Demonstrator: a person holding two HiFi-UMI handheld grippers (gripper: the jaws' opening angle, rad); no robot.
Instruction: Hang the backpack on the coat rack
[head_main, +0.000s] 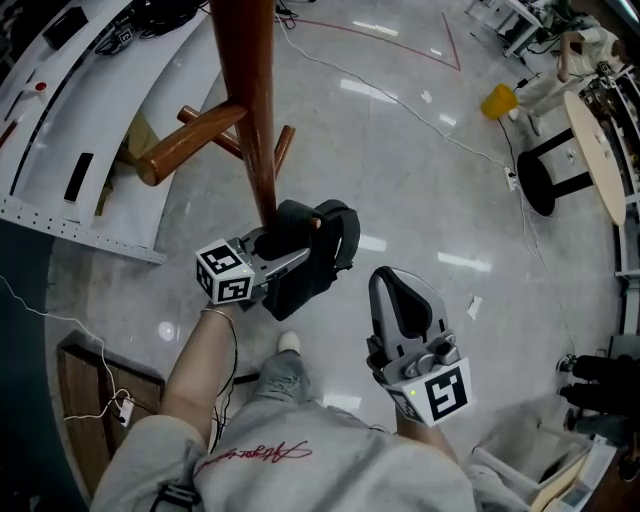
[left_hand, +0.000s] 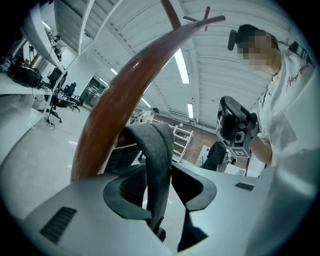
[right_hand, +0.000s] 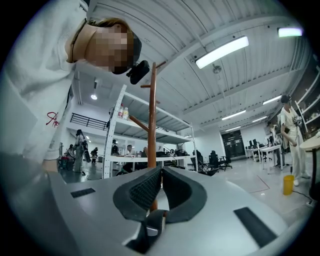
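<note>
The brown wooden coat rack (head_main: 255, 100) stands on the floor right in front of me, with thick pegs sticking out to the left. The black backpack (head_main: 322, 250) hangs against its pole, low down. My left gripper (head_main: 290, 255) is at the backpack. In the left gripper view the backpack's dark strap (left_hand: 157, 150) loops over a wooden peg (left_hand: 120, 100) and runs down between the open jaws of the left gripper (left_hand: 167, 172), with a gap to the right pad. My right gripper (head_main: 392, 282) hovers to the right, apart from the backpack, shut and empty. The right gripper (right_hand: 161, 175) points at the coat rack's pole (right_hand: 152, 125).
A white workbench (head_main: 70, 130) runs along the left, close to the rack. On the floor lie a cable (head_main: 430, 120), a yellow container (head_main: 497, 100) and a black stool (head_main: 545, 175) at the right. Shelves (right_hand: 120, 145) and a standing person (right_hand: 290, 130) show further off.
</note>
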